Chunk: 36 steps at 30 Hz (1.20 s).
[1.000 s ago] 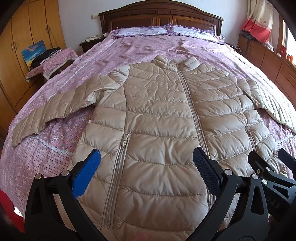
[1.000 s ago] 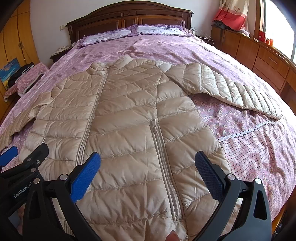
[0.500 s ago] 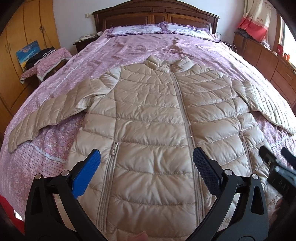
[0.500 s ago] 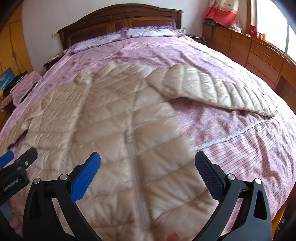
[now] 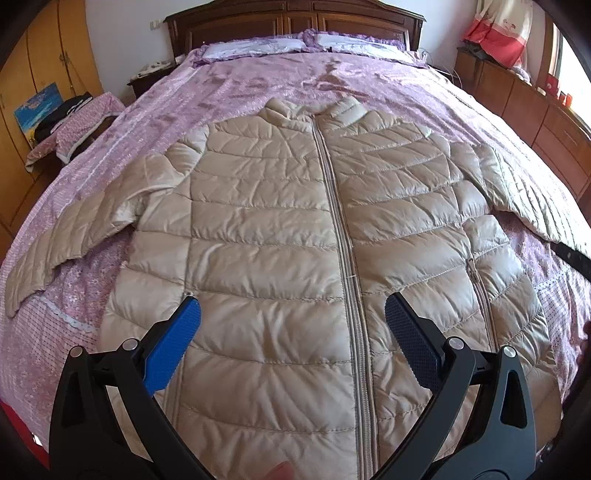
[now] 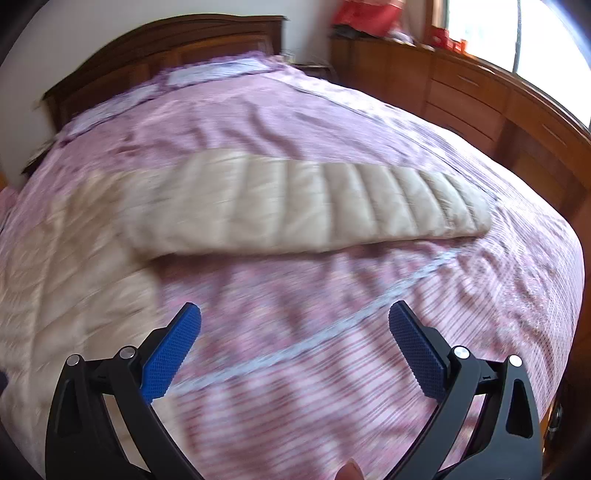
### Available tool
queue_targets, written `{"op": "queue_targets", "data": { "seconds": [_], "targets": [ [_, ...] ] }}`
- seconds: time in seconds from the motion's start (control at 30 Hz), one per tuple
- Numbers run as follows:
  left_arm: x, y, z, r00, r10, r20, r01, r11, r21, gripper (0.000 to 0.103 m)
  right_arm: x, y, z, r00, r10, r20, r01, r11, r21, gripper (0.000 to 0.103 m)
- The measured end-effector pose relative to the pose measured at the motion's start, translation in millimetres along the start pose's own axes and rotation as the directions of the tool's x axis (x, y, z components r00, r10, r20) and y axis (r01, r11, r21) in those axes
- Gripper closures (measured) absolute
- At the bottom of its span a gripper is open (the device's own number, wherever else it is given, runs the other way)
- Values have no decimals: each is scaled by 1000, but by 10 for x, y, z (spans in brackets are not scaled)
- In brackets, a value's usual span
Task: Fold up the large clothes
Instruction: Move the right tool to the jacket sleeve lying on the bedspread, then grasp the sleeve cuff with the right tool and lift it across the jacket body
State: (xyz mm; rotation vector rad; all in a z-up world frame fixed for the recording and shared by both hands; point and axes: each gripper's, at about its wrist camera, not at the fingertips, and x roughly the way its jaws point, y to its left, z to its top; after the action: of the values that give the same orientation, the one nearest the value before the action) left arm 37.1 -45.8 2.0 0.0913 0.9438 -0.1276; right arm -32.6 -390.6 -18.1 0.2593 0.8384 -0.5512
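Left gripper [image 5: 293, 325] spread wide above beige puffer jacket [image 5: 280, 236]; right gripper [image 6: 294, 328] spread wide, near outstretched sleeve [image 6: 306, 206].

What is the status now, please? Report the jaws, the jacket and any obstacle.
Left gripper and right gripper: jaws open, empty. Jacket flat on bed, zipped, unfolded; right sleeve spread out. No obstacle seen.

- The beige quilted puffer jacket [image 5: 288, 229] lies flat, front up, on the pink-purple bedspread [image 5: 388, 85], collar toward the dark wooden headboard [image 5: 295, 14]
- Its sleeves spread left and right
- Wooden drawer cabinets [image 6: 491, 107] stand right of the bed
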Motion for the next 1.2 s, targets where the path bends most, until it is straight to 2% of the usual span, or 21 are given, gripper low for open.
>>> {"op": "queue_targets", "data": {
  "seconds": [0.1, 0.43, 0.67, 0.87, 0.97, 1.03, 1.1, 1.13, 1.2],
  "targets": [
    [22, -29, -4, 1000, 1, -6, -1, 1000, 5, 4, 238, -249, 102, 1000, -17, -19, 19, 998, 63, 5],
    [172, -63, 64, 1000, 8, -20, -8, 1000, 6, 4, 657, -668, 432, 997, 77, -10, -71, 961, 269, 5],
    [441, -89, 80, 998, -8, -67, 10, 999, 33, 4, 1111, -876, 530, 990, 137, -35, -110, 902, 417, 5],
    [638, -105, 140, 990, -46, -131, 52, 997, 48, 4, 1216, -838, 537, 991, 115, -72, -78, 918, 389, 5],
    [698, -105, 164, 986, -53, -160, 62, 997, 52, 4, 1201, -830, 570, 992, 81, -96, -36, 917, 398, 12],
    [724, -110, 153, 985, -54, -164, 63, 997, 53, 4, 1197, -834, 594, 993, 70, -92, -29, 918, 395, 24],
    [725, -108, 124, 986, -56, -156, 64, 997, 48, 4, 1163, -804, 622, 994, 79, -69, -50, 933, 356, 46],
    [721, -116, 96, 988, -54, -143, 61, 997, 47, 4, 1146, -780, 637, 994, 89, -57, -65, 940, 334, 52],
    [715, -111, 55, 990, -48, -130, 55, 997, 51, 4, 1092, -735, 646, 994, 102, -40, -85, 950, 301, 77]
  ]
}}
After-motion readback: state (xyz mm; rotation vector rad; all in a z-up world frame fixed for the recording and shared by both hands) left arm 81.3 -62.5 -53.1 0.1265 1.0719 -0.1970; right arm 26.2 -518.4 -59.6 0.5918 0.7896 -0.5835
